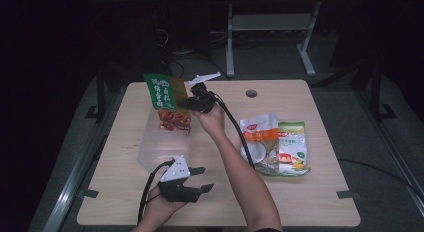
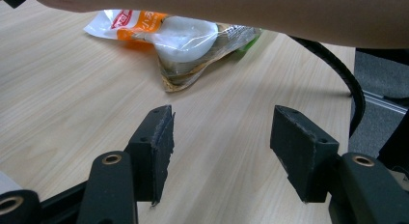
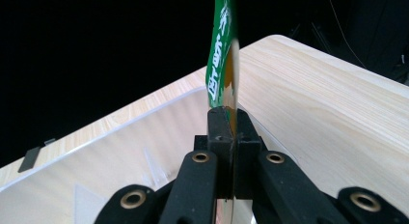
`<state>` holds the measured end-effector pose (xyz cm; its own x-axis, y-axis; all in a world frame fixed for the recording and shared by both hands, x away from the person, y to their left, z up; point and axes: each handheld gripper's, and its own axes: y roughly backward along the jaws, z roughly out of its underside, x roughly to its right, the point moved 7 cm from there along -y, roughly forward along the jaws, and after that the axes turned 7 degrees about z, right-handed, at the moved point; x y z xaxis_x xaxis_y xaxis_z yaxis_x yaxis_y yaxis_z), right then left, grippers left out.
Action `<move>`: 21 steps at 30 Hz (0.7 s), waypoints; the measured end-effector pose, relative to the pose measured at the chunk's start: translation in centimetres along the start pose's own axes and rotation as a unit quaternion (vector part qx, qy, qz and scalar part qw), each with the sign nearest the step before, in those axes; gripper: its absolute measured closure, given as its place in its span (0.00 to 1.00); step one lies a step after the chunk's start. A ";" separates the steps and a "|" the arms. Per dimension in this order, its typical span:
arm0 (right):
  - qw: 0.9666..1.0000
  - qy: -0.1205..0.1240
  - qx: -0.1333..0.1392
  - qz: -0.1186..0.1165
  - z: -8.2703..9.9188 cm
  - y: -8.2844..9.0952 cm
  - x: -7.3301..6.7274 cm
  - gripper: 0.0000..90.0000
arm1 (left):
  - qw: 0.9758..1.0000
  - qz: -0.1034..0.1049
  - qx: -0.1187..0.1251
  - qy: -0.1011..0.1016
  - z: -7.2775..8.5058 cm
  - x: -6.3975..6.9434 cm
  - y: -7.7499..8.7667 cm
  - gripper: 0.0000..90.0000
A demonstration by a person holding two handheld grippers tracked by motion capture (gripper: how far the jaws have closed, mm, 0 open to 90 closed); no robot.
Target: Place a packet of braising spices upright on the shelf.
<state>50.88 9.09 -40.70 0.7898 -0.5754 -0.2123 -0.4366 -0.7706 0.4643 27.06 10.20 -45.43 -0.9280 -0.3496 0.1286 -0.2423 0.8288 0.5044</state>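
My right gripper [image 1: 187,103] is shut on a green-topped snack packet [image 1: 167,102] with red-brown food pictured on it. The packet hangs upright over the far end of a clear plastic bin [image 1: 157,147]. In the right gripper view the jaws pinch the green packet [image 3: 221,55] edge-on at my right gripper [image 3: 231,121], with the clear bin [image 3: 120,147] below. My left gripper [image 1: 200,179] stands open just above the table near the front edge, beside the bin. In the left gripper view my left gripper [image 2: 222,137] holds nothing between its jaws.
Two more packets lie right of the forearm: a white and orange one [image 1: 260,139] and a green and yellow one [image 1: 292,149]. The white and orange packet [image 2: 173,35] lies beyond the left jaws. A round cable hole [image 1: 251,93] sits near the table's far edge. The right gripper's cable [image 1: 235,127] trails along the forearm.
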 end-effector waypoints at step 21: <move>0.999 0.008 -0.041 0.026 0.9 6.6 2.2 0.52 | 1.000 -0.005 -0.005 0.010 0.2 -0.5 -0.3 0.42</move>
<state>49.34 2.56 -38.88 0.7738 -0.6092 -0.1733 -0.4411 -0.7147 0.5428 27.52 10.18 -45.82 -0.9198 -0.3669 0.1392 -0.2495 0.8204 0.5144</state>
